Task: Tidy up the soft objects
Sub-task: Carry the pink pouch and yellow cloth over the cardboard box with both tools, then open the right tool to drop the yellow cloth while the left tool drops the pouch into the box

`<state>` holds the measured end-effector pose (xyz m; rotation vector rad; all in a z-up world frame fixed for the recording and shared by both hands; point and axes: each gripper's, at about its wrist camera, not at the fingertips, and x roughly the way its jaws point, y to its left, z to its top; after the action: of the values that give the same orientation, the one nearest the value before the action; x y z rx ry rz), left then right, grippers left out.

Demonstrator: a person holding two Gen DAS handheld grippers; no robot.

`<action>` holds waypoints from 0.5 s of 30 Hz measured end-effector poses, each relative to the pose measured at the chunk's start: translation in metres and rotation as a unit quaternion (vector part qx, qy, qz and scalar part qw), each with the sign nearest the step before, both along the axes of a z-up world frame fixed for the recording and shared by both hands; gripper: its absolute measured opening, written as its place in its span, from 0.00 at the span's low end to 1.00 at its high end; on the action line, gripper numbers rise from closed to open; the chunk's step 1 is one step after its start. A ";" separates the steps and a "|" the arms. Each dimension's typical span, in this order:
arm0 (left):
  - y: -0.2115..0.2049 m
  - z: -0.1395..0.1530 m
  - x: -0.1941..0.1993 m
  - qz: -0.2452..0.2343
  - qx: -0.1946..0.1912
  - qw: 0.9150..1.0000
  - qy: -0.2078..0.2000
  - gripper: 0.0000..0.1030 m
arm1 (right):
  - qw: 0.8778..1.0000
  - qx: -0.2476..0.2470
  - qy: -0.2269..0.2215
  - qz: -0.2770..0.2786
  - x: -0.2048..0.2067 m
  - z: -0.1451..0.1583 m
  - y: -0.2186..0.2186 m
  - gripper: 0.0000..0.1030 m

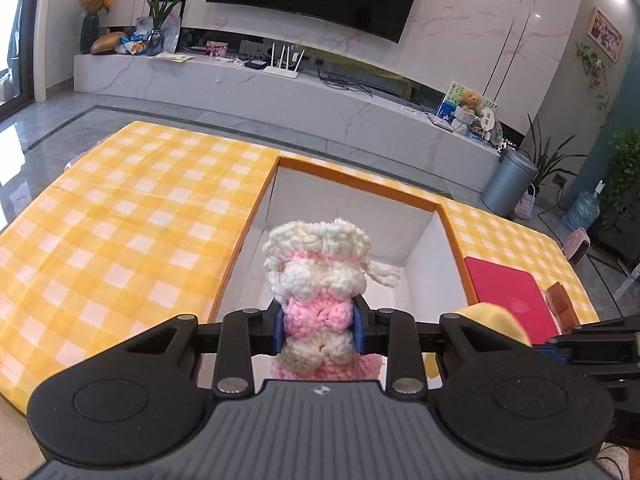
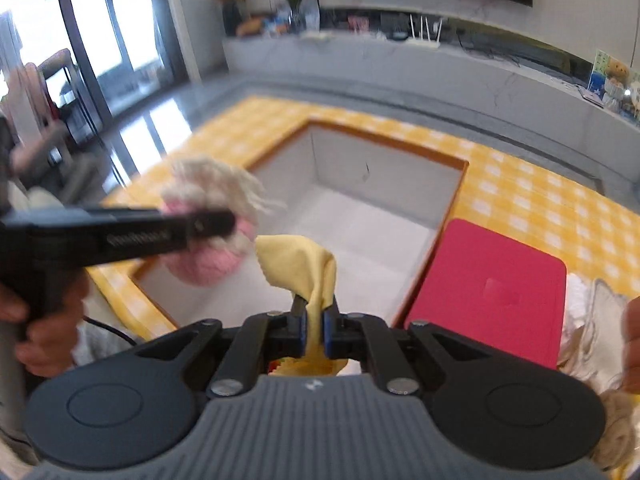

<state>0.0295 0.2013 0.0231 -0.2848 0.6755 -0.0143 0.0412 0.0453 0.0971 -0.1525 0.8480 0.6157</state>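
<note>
Left tool (image 1: 319, 326) clamping crochet piece (image 1: 316, 268) (over box (image 1: 248, 232)), right tool (image 2: 315, 326) clamping yellow cloth (image 2: 304, 264)

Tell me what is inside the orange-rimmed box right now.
The box shows only bare white walls and floor. Its near end is covered by the crocheted piece in the left gripper and the yellow cloth in the right gripper.

The box (image 1: 352, 216) sits on the table (image 1: 120, 220), with the laptop (image 1: 508, 296) just right of it.

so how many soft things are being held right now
2: a pink and cream knitted piece in the left gripper, a yellow cloth in the right gripper, both over the open box.
</note>
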 end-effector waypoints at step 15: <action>0.002 -0.005 0.004 -0.043 -0.023 0.999 -0.002 0.34 | 0.979 -0.182 0.045 0.082 0.031 -0.045 0.050 0.12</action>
<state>0.0337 0.2031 0.0178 -0.2994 0.6837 -0.1135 0.0723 0.0953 0.0518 -0.5345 1.0383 0.6199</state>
